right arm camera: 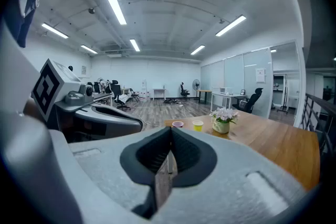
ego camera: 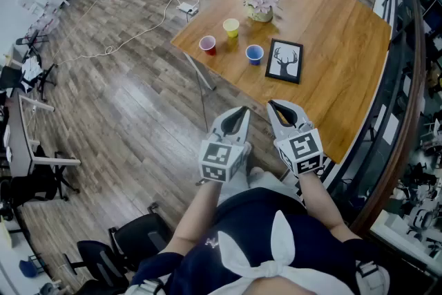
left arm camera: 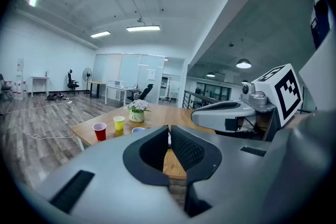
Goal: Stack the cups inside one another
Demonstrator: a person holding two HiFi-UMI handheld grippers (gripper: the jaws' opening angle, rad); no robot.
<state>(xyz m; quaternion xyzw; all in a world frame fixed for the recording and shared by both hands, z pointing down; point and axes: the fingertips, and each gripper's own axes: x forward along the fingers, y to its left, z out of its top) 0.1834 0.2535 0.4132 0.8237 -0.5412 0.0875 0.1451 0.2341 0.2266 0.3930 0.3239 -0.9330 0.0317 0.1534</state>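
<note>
Three separate cups on the table (ego camera: 345, 31); both claws closed on nothing.
The red cup (ego camera: 207, 45), yellow cup (ego camera: 231, 27) and blue cup (ego camera: 254, 54) stand upright beside a pot (ego camera: 262, 12) of pink flowers, well ahead of the left claw (ego camera: 239, 112) and right claw (ego camera: 277, 107).

The head view looks steeply down from above the person, with the table (ego camera: 338, 45) well off in the frame's upper right. Both gripper views look nearly level along their own jaws toward that table, sharing its yellow cup (ego camera: 231, 27) mid-frame
</note>
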